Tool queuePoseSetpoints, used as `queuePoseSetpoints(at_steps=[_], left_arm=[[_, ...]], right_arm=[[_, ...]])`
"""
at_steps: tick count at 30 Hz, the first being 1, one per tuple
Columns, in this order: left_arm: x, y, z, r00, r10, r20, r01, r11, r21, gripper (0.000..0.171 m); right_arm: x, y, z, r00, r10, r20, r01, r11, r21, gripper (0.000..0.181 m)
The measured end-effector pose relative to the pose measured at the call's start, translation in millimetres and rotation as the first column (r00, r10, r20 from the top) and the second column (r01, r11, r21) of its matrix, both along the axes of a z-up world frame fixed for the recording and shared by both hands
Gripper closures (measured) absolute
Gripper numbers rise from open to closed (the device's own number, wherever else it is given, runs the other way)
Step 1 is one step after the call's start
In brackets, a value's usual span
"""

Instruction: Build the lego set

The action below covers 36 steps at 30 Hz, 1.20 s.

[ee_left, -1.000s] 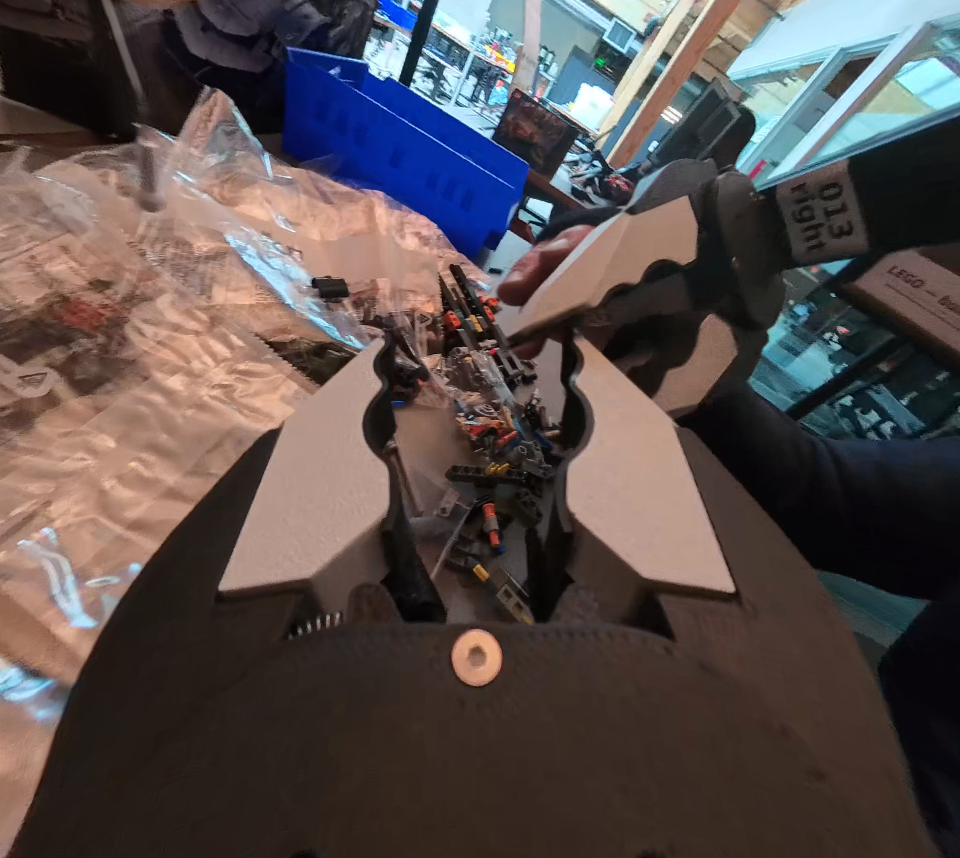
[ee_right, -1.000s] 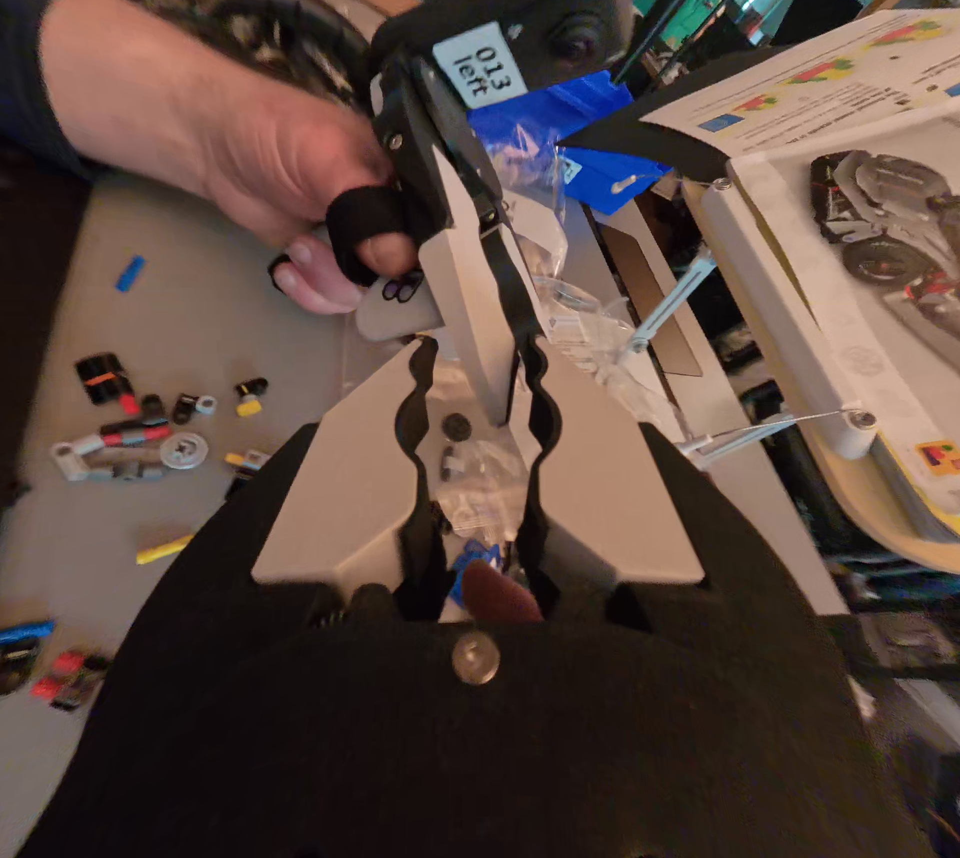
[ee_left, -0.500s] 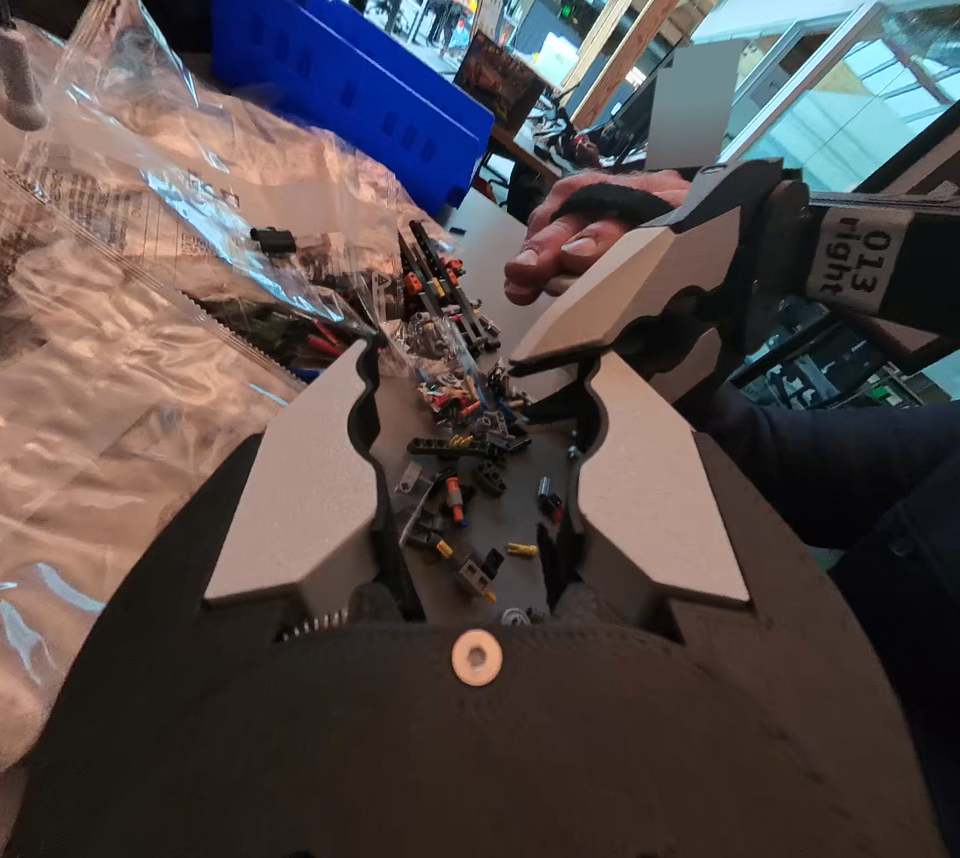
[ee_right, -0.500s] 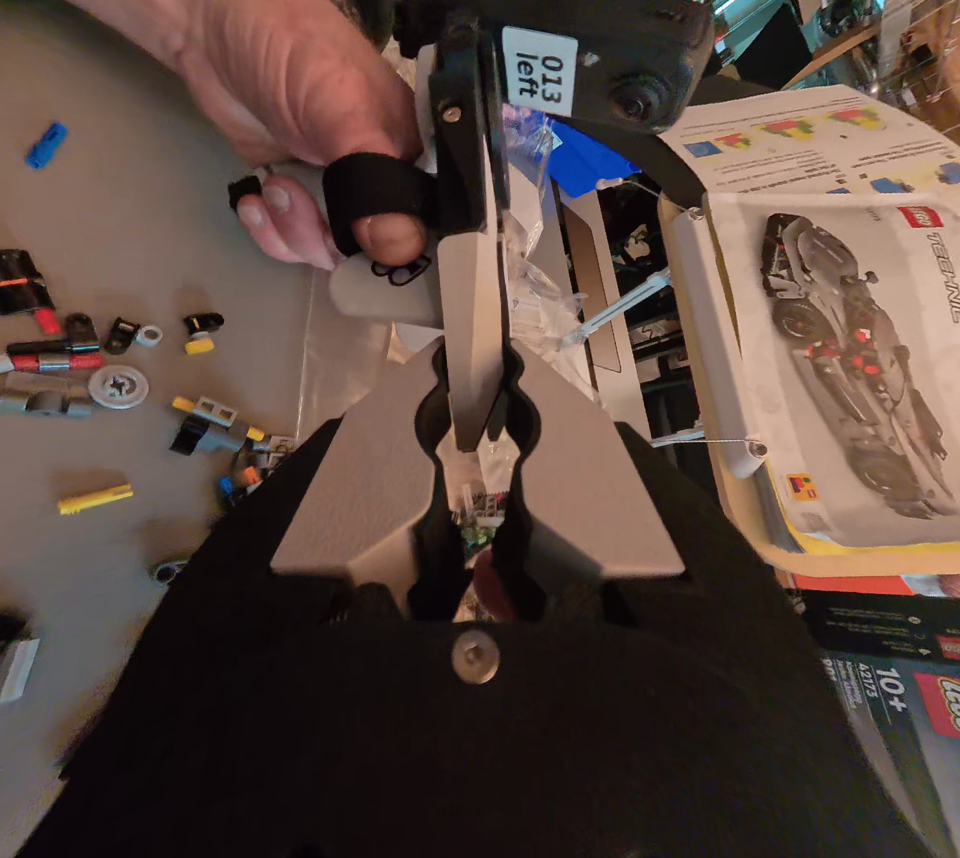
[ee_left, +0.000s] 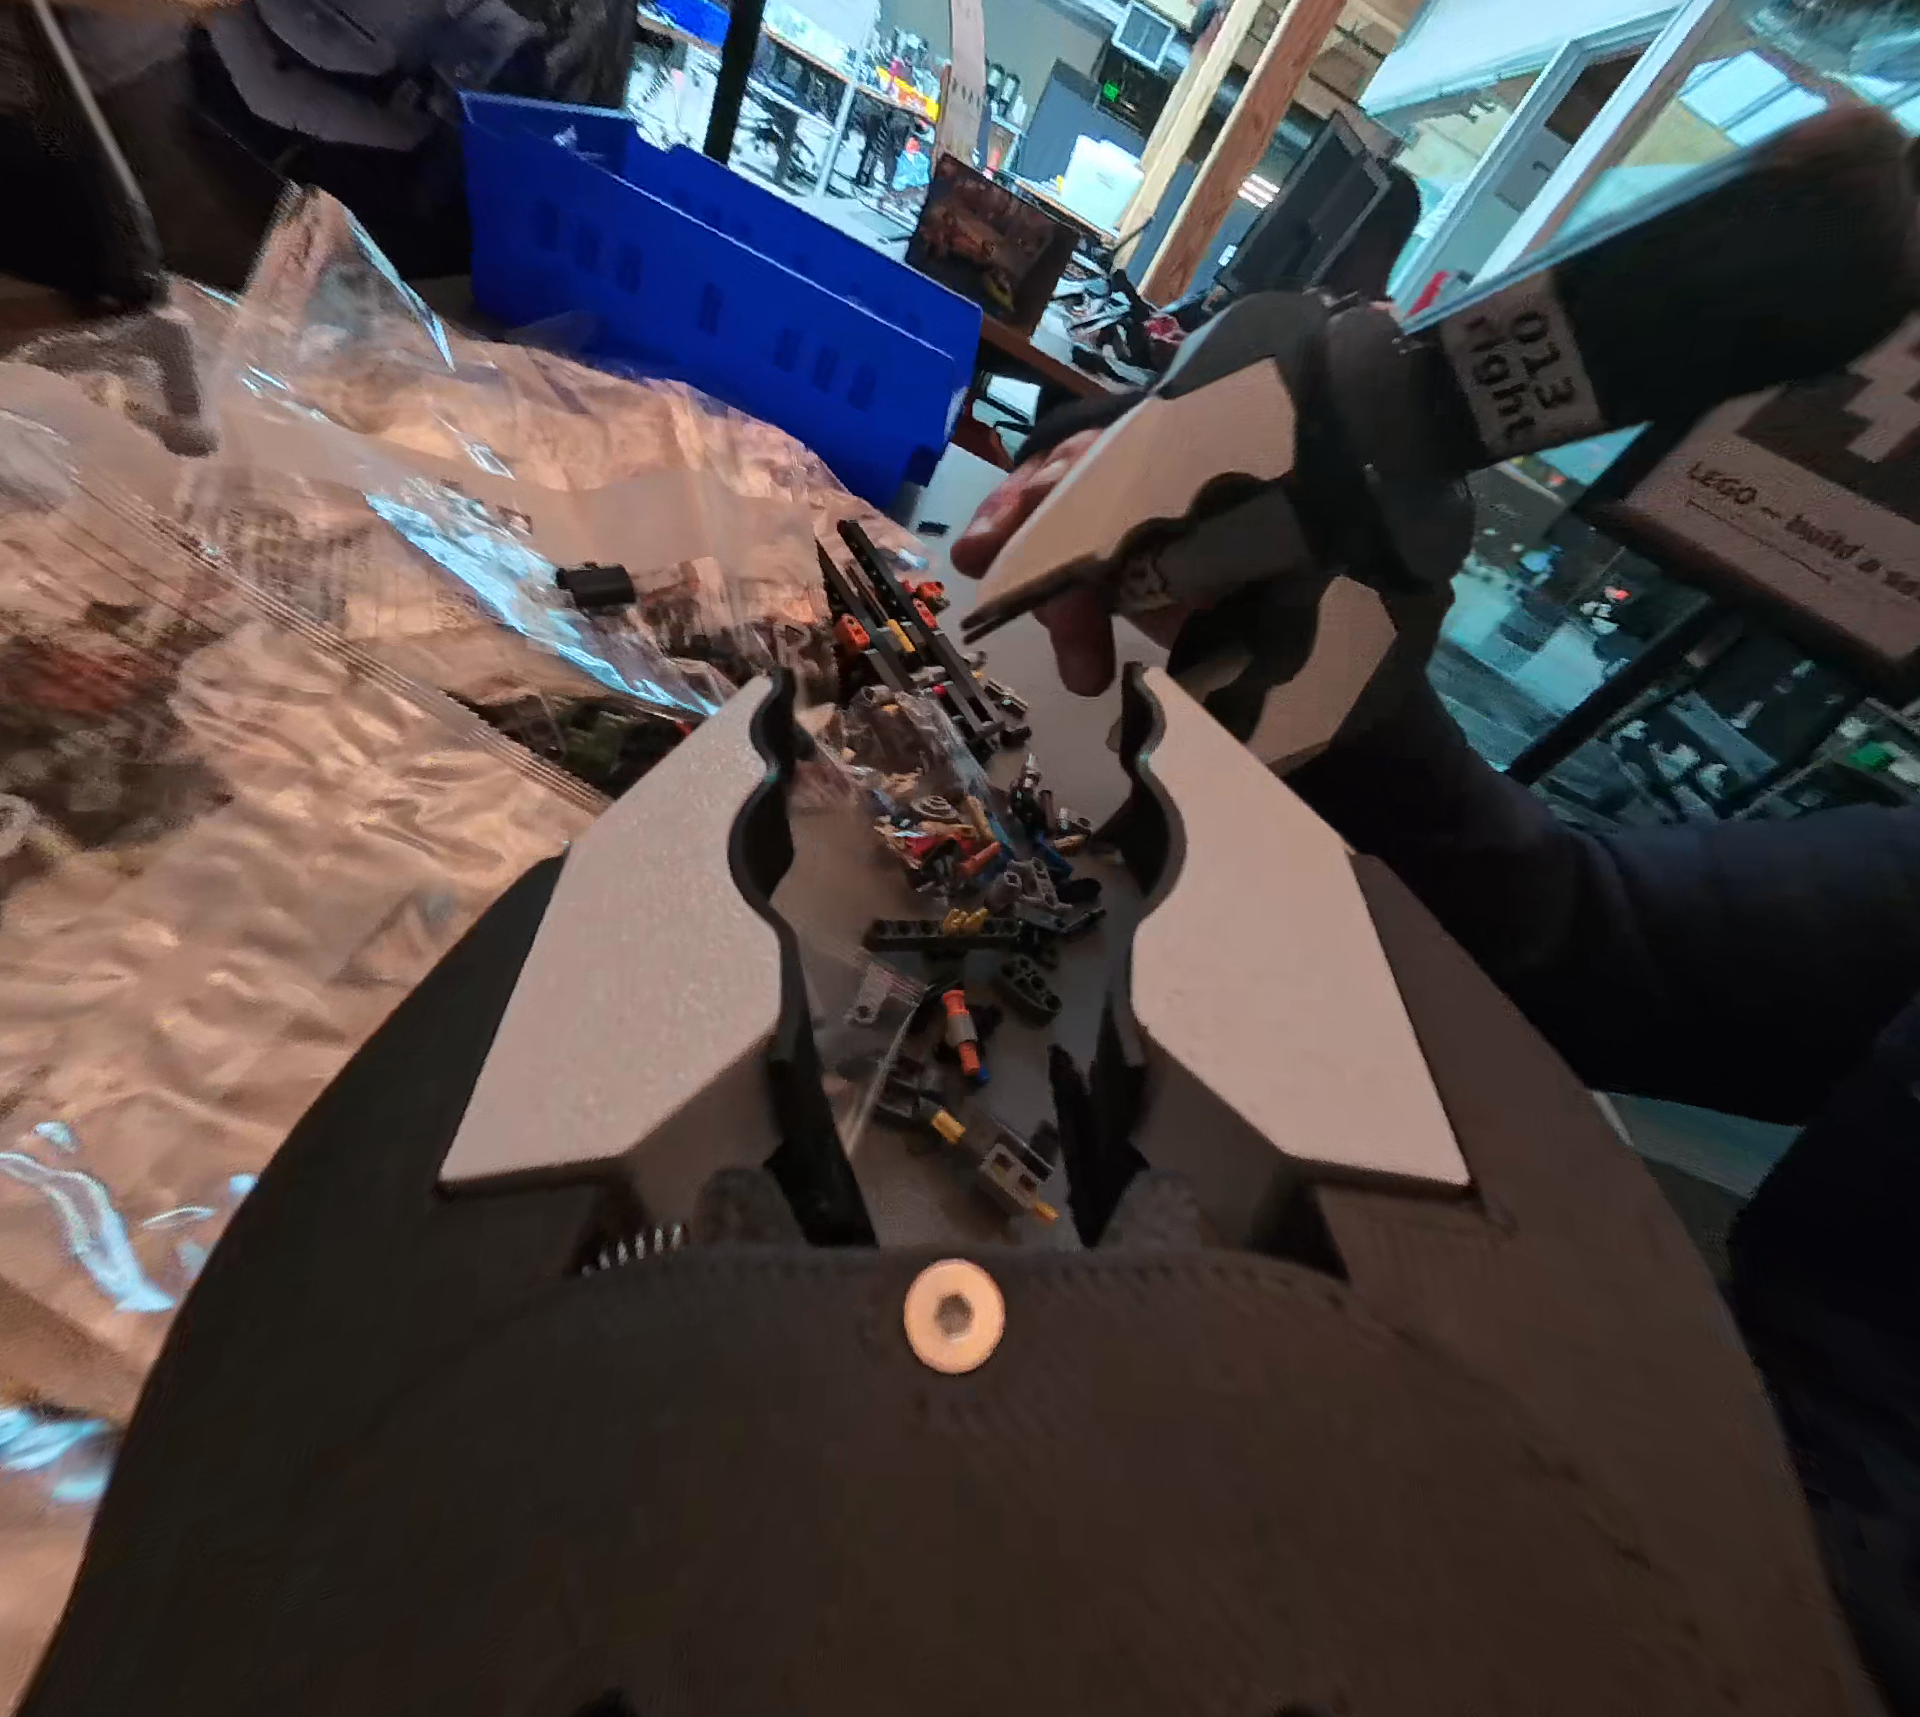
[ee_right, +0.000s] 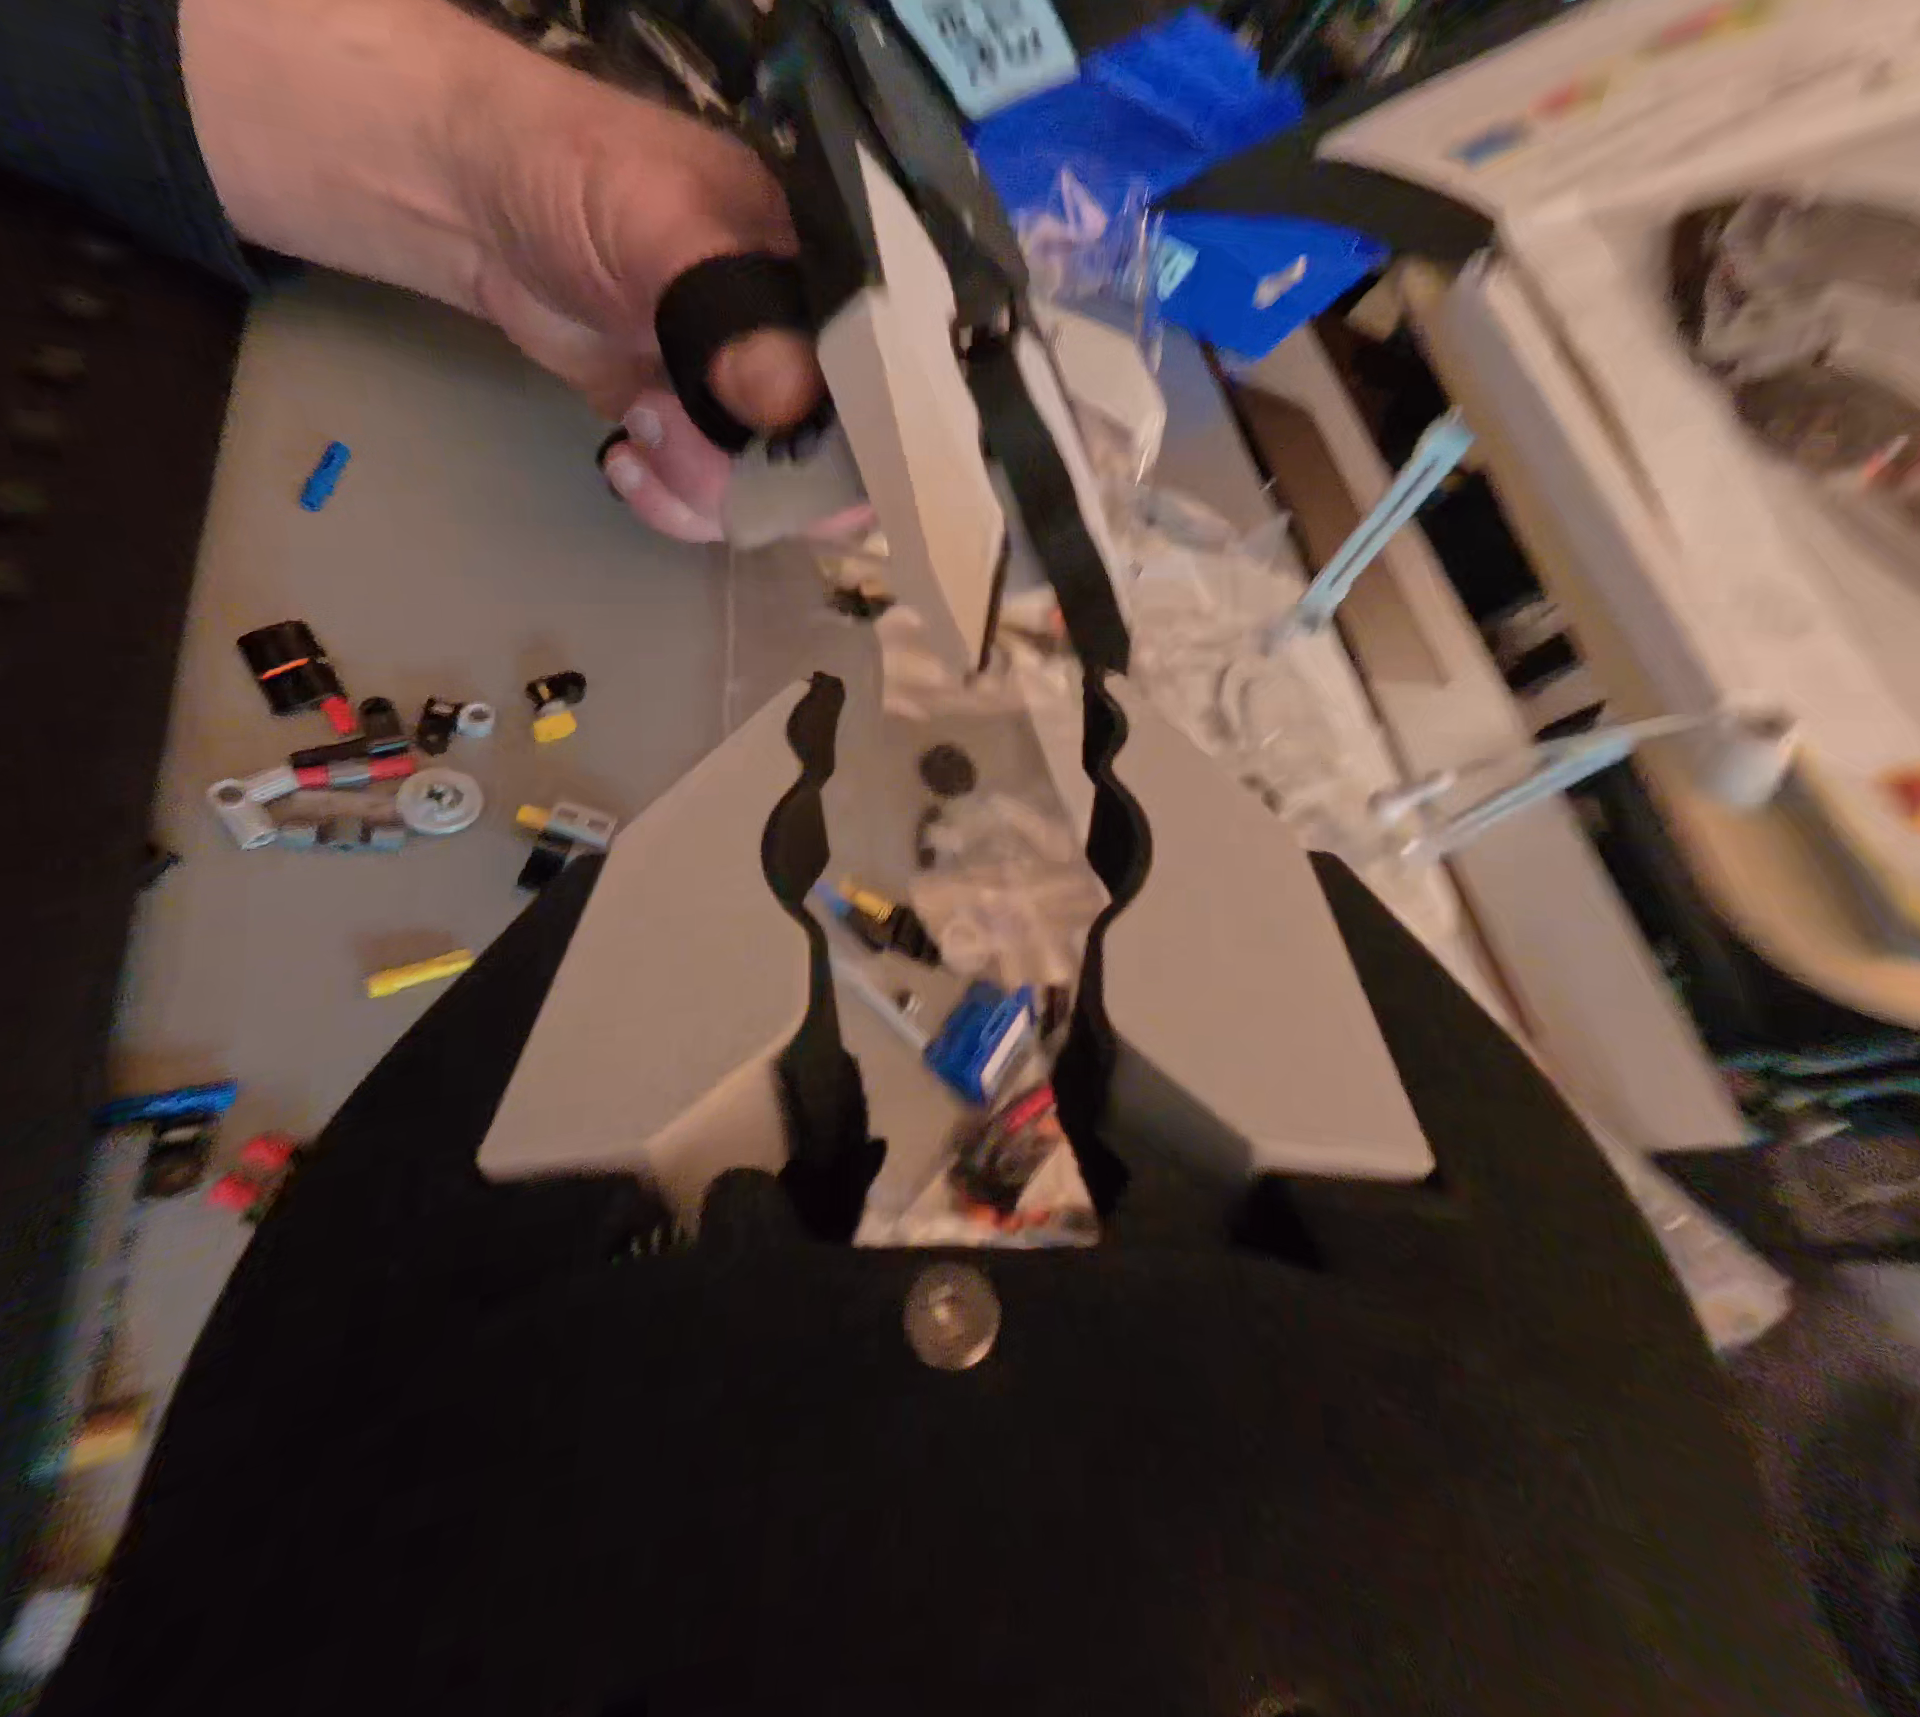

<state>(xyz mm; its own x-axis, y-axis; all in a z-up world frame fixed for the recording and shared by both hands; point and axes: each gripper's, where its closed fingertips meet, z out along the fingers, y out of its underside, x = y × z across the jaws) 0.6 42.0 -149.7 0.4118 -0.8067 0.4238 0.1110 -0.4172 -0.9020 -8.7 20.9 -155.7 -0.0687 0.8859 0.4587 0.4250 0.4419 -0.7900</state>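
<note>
To the left of your left gripper (ee_left: 951,737) lies a spread of crinkled clear plastic bags (ee_left: 312,680) over the worktop (ee_left: 1049,711); keep clear of them so nothing snags. That gripper is released, its jaws spread wide with nothing between them, and the loose lego pieces (ee_left: 987,898) sit scattered straight ahead of it and below, some inside a small clear bag (ee_left: 914,794). The step in hand looks like sorting out a piece to pick, so come down slowly and choose one lying apart from the heap, not the tangle. Just to its right, your right gripper (ee_right: 961,696) is also released and empty, hovering over a blue piece (ee_right: 982,1039) and other small parts on clear plastic. Left of it lie a few separated parts, among them a grey round disc (ee_right: 442,800) and a yellow pin (ee_right: 416,973); these are easier targets. Farther right, the instruction booklet (ee_right: 1714,296) stands on its holder; check it before closing on anything.
</note>
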Motion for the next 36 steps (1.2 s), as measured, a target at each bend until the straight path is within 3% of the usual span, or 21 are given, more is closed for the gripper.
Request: queuePoseSetpoints(at_steps=[5, 9, 13, 18, 20, 24, 28, 31, 36], left_arm=[[-15.3, 14.5, -2.9, 0.988, 0.121, -0.092, -0.113, 0.989, 0.092, 0.094], [-22.3, 24.8, -10.6, 0.966, 0.203, -0.160, -0.183, 0.974, 0.133, 0.086], [-28.5, 34.5, -17.9, 0.927, 0.290, -0.236, -0.248, 0.950, 0.191, 0.080], [-28.6, 38.2, -25.9, 0.919, 0.302, -0.253, -0.264, 0.949, 0.174, 0.075], [-29.1, 38.7, -27.3, 0.917, 0.304, -0.257, -0.266, 0.948, 0.173, 0.073], [-28.5, 38.8, -31.7, 0.906, 0.309, -0.291, -0.262, 0.947, 0.187, 0.071], [-26.0, 39.4, -38.1, 0.905, 0.296, -0.306, -0.256, 0.953, 0.164, 0.068], [-26.2, 39.3, -36.6, 0.907, 0.298, -0.299, -0.258, 0.952, 0.165, 0.068], [-26.2, 39.3, -35.5, 0.908, 0.298, -0.295, -0.259, 0.952, 0.165, 0.068]], right_arm=[[8.7, 17.8, -33.1, 0.990, -0.092, 0.104, 0.114, 0.966, -0.232, 0.105], [11.1, 33.0, -59.9, 0.950, -0.220, 0.223, 0.278, 0.919, -0.280, 0.083], [3.2, 25.9, -73.3, 0.925, -0.279, 0.259, 0.353, 0.883, -0.309, 0.076], [-3.4, 21.7, -108.3, 0.873, -0.305, 0.380, 0.410, 0.882, -0.234, 0.101], [-4.8, 26.1, -113.8, 0.861, -0.328, 0.389, 0.432, 0.875, -0.218, 0.092], [-5.9, 35.2, -116.1, 0.844, -0.400, 0.357, 0.502, 0.824, -0.264, 0.097], [-3.7, 37.3, -122.5, 0.817, -0.426, 0.387, 0.560, 0.746, -0.360, 0.084], [2.0, 47.4, -118.0, 0.799, -0.490, 0.349, 0.588, 0.760, -0.277, 0.064], [10.5, 44.5, -118.0, 0.763, -0.528, 0.373, 0.635, 0.720, -0.279, 0.073]])
